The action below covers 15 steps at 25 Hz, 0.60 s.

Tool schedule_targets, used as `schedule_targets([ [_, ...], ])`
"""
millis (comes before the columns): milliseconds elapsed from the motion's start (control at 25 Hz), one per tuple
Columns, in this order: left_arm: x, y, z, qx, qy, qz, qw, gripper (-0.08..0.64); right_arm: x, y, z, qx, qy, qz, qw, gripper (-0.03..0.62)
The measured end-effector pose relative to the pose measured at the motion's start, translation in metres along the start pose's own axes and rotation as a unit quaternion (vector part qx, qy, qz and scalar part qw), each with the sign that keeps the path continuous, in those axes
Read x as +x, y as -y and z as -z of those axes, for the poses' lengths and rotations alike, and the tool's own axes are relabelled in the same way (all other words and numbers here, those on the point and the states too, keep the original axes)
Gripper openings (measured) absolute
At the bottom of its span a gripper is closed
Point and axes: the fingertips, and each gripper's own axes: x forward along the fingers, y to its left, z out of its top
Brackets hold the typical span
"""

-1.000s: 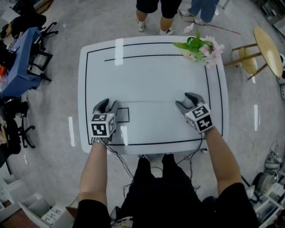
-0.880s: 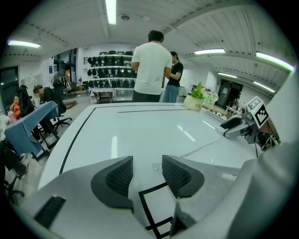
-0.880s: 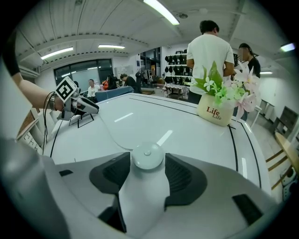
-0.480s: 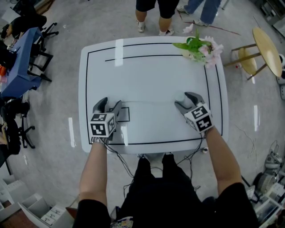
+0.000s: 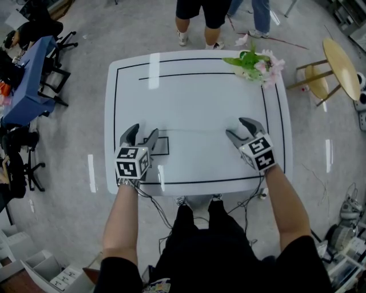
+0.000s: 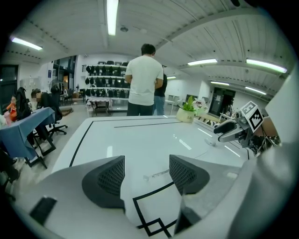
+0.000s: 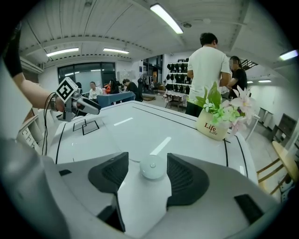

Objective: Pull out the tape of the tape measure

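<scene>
across the room's middle: big white table (image 5: pixel 194 86) w/ black border lines. two ppl (image 5: pixel 197 14) stand at its far edge. on the near side, left gripper (image 5: pixel 143 131) hangs by a small black-outlined square (image 5: pixel 162 146); right gripper (image 5: pixel 237 127) is well apart, toward the other edge. both claws are spread wide, have just been opening, pads pressing on nothing. flower pot (image 5: pixel 254 62) sits at the far right corner. round white tape measure case (image 7: pixel 153 167) sits on the table btwn the right jaws, not gripped. thin tape (image 5: pixel 194 130) lies stretched flat from it to the left gripper, its tip (image 6: pixel 148 176) btwn those jaws, also free.
</scene>
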Motion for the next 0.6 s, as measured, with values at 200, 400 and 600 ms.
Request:
schedule_targets([
  [200, -0.023, 0.011, -0.019, 0.015, 0.029, 0.005, 0.9995, 0.281, -0.017, -0.010, -0.016, -0.005, 0.017, 0.007, 1.000, 0.258],
  [400, -0.054, 0.023, -0.044, 0.029, 0.070, 0.010, 0.9971, 0.279, -0.037, -0.023, -0.034, -0.011, 0.039, 0.014, 0.999, 0.256],
  [600, -0.096, 0.033, -0.063, 0.042, 0.113, 0.011, 0.9927, 0.279, -0.063, -0.043, -0.059, -0.018, 0.073, 0.023, 0.997, 0.255],
])
